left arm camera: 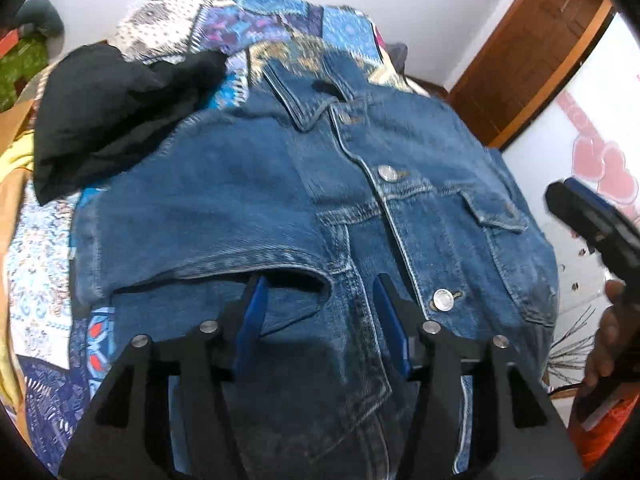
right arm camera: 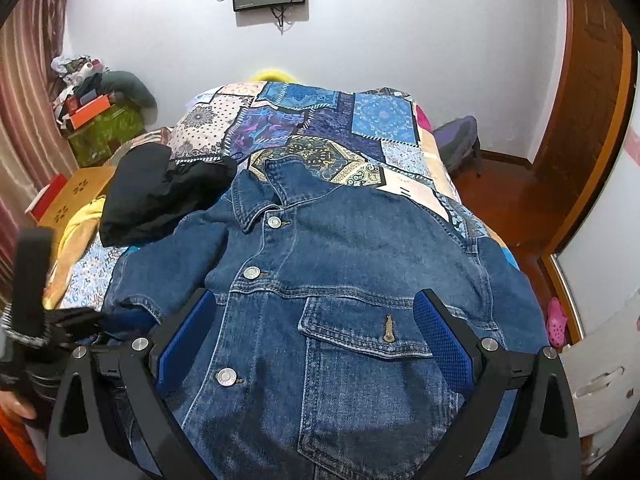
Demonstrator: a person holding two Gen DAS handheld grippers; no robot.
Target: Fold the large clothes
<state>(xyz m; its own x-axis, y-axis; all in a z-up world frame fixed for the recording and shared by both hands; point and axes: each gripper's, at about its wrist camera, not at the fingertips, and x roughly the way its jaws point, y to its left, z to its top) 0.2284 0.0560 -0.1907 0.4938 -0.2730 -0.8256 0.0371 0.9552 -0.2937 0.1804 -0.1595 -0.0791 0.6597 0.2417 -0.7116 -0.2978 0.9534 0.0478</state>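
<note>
A blue denim jacket lies front-up and buttoned on the patchwork bedspread, collar away from me. Its left sleeve is folded across the front. My left gripper is open just above the sleeve's cuff, fingers either side of the cloth, holding nothing. My right gripper is open wide over the jacket's chest pocket, empty. The right gripper also shows at the right edge of the left wrist view.
A crumpled black garment lies on the bedspread left of the collar. Yellow cloth hangs at the bed's left edge. A cluttered stand is at the far left, a wooden door at the right.
</note>
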